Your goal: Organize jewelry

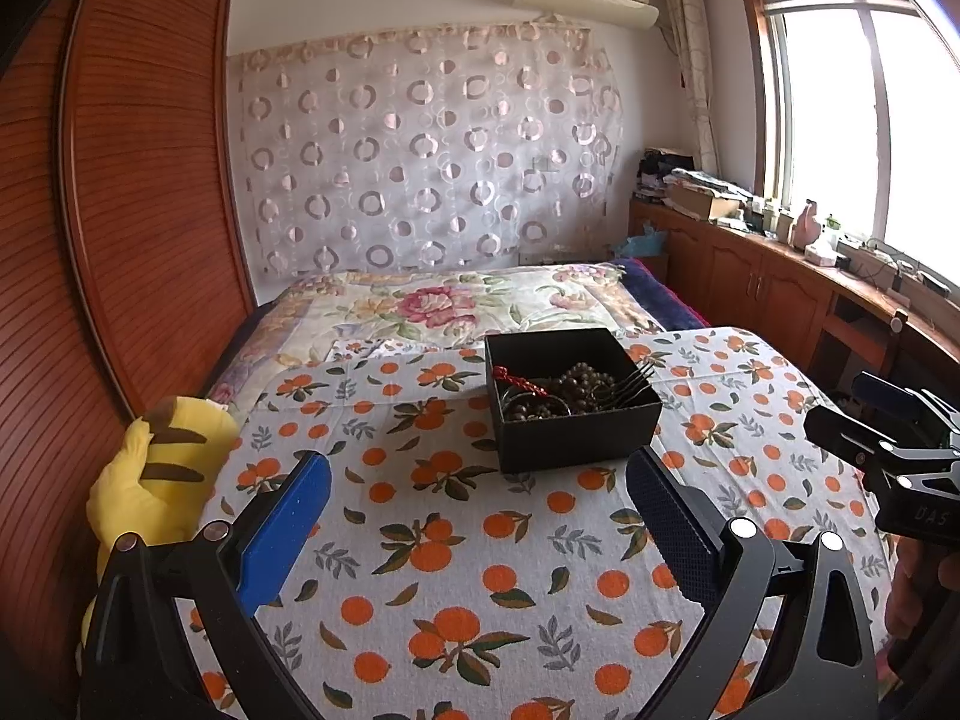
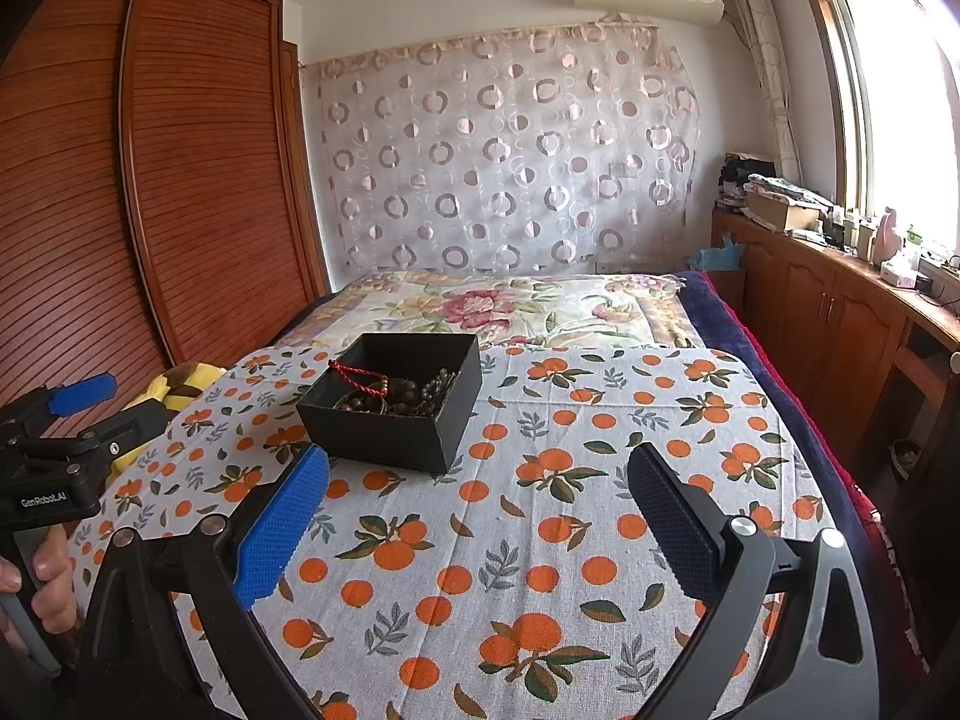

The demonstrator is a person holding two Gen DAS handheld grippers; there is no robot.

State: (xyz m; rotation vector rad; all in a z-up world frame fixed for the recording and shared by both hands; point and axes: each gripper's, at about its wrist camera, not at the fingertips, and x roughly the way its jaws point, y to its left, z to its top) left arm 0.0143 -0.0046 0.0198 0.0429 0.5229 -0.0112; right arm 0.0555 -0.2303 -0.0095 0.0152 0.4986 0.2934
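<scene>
Left wrist view: left tool (image 1: 477, 492) spread wide, empty; black box (image 1: 570, 399) just ahead, slightly right, holding loose beads (image 1: 579, 387), probably slippery.

Right wrist view: right tool (image 2: 477, 495) spread, empty; box ahead-left; red cord (image 2: 360, 377) looks soft, easiest to pinch.

Matt, seemingly cardboard box (image 1: 570, 420), printed cloth (image 1: 456, 552)

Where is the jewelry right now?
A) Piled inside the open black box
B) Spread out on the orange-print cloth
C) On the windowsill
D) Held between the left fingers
A: the dark beads and red cord lie inside the open black box on the orange-print cloth, while the left gripper and right gripper are both open and hold nothing.
</scene>
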